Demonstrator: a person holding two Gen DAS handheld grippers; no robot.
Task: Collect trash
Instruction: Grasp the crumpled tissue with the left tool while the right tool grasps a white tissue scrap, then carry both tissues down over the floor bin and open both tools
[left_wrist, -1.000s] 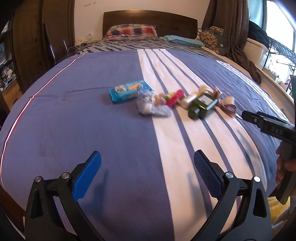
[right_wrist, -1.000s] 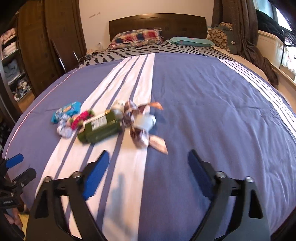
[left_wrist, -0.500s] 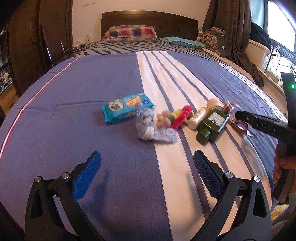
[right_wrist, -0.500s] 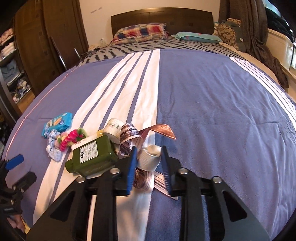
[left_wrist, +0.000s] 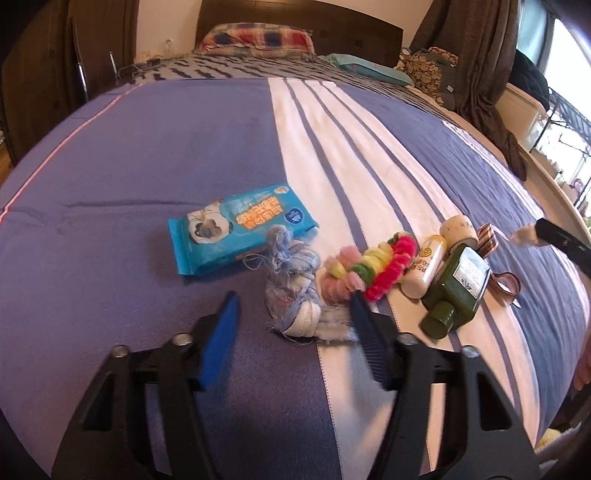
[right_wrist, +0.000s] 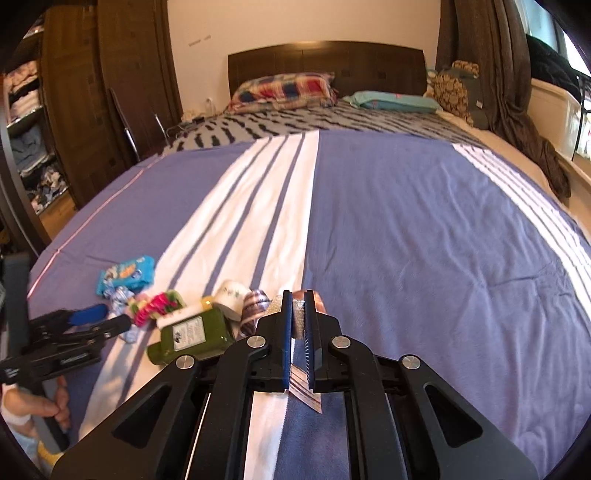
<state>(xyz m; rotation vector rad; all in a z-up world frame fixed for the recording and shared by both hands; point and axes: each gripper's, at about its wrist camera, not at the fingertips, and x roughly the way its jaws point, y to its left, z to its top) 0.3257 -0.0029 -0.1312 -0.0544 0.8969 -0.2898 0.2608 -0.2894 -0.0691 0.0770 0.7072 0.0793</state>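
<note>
Clamping a striped brown ribbon (right_wrist: 303, 384), the right gripper (right_wrist: 300, 332) has its jaws together on it at the near edge of the purple-and-white bedspread (right_wrist: 406, 240).
The left gripper (left_wrist: 293, 325), jaws apart, straddles a frayed blue-white rag bundle (left_wrist: 295, 295); right of it lie a pink-green scrunchie (left_wrist: 369, 271), a cream tube (left_wrist: 424, 267) and a dark green bottle (left_wrist: 456, 291), with a blue wipes pack (left_wrist: 236, 229) farther left.

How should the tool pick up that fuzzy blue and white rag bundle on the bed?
Grip the frayed blue and white rag bundle across its narrow middle, coming from the near side. It lies lengthwise between the left tool's open fingers, so closing them squeezes its soft sides.
</note>
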